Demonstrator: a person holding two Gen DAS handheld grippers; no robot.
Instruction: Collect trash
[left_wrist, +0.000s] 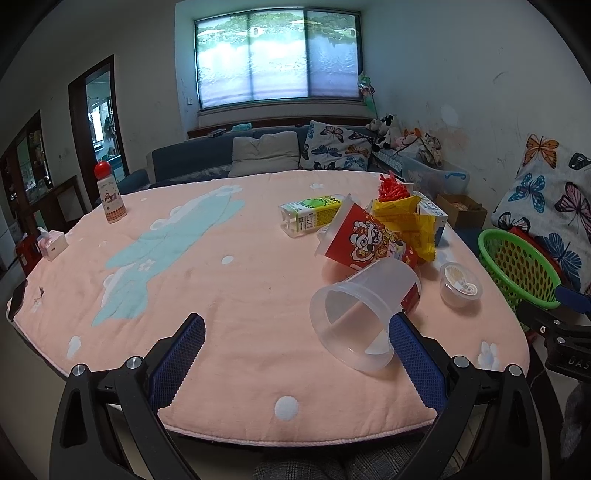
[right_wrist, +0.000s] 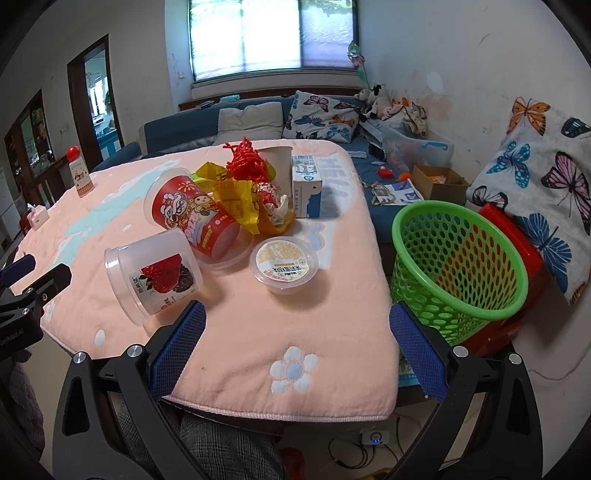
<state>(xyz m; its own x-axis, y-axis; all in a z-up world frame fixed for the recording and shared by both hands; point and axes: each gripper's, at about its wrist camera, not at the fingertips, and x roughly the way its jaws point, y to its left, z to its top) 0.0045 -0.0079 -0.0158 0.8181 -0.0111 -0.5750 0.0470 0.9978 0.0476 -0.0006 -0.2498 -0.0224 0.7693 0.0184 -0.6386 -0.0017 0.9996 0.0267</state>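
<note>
Trash lies on the pink-clothed table (left_wrist: 229, 280): a clear strawberry cup on its side (left_wrist: 360, 317) (right_wrist: 153, 275), a red cartoon cup (left_wrist: 365, 240) (right_wrist: 195, 216), yellow wrappers (left_wrist: 410, 221) (right_wrist: 236, 201), a sealed pudding cup (left_wrist: 460, 284) (right_wrist: 283, 264), a green-yellow carton (left_wrist: 312, 214) and a blue-white milk carton (right_wrist: 306, 186). A green basket (right_wrist: 458, 260) (left_wrist: 517, 269) stands off the table's right edge. My left gripper (left_wrist: 297, 330) is open, its right finger beside the clear cup. My right gripper (right_wrist: 297, 319) is open and empty near the front edge, short of the pudding cup.
A red-capped bottle (left_wrist: 110, 195) and a small tissue box (left_wrist: 53, 245) stand at the table's far left. A dark phone (left_wrist: 17, 299) lies at the left edge. A blue sofa (left_wrist: 221, 155) with cushions sits behind the table. A red stool (right_wrist: 513, 236) is behind the basket.
</note>
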